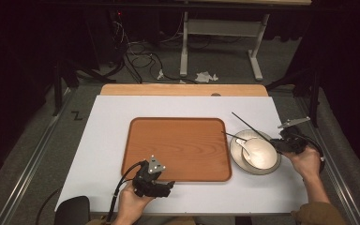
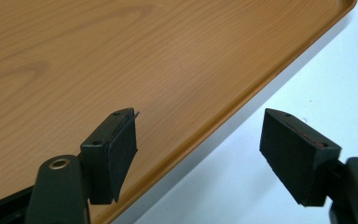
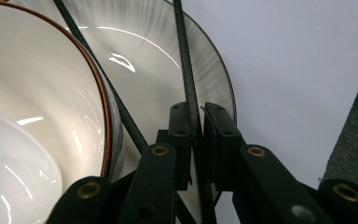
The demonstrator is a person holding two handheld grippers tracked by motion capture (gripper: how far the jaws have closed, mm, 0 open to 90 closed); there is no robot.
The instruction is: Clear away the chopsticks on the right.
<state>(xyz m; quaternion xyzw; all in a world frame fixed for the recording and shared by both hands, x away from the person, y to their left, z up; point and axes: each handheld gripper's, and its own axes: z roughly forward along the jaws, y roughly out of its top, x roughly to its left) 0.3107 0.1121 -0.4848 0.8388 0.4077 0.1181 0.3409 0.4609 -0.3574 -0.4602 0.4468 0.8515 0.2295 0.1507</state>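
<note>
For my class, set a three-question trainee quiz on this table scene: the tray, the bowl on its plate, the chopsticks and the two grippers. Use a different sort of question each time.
1. True or false: the wooden tray has nothing on it.
2. Multiple choice: the right gripper is A) open above the bowl, B) shut on a chopstick, C) shut on the plate rim.
3. Fill in: the left gripper is open, with one jaw above the tray and the other above the white ____.

Key: 1 true; 2 B; 3 table cover.
</note>
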